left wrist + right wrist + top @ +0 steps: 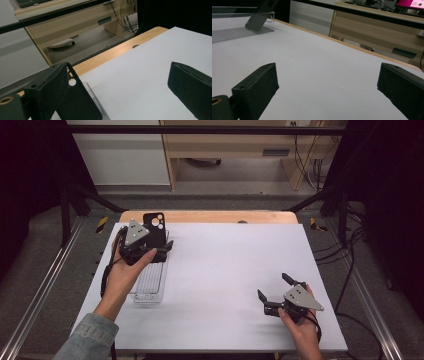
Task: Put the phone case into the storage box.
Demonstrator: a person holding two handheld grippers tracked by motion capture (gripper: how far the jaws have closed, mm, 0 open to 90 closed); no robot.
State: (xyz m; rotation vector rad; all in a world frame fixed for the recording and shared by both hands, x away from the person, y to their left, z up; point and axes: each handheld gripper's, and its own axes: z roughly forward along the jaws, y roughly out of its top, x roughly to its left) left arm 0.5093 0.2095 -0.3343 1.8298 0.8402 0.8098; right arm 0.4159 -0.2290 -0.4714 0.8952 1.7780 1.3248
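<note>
White table top [220,270], flat and wide, with a strip of wood [210,216] along the far edge and a wooden desk [235,145] past that on grey floor. Dark on both sides, with metal rails down low. Near the far left corner, a clear tray [150,282], long and thin, lying flat on the white. Standing up at the far end of that tray, a black phone case [155,227] with round camera holes, tilted a bit. Left gripper [162,248] right by the case, jaws spread wide, one jaw against or just in front of the case, not closed on it. Right gripper [272,287] far off near the front right corner, jaws spread wide too, holding nothing. Between the two, lots of bare white, plenty of room to move. Right edge of the white close to the right hand [300,327].
</note>
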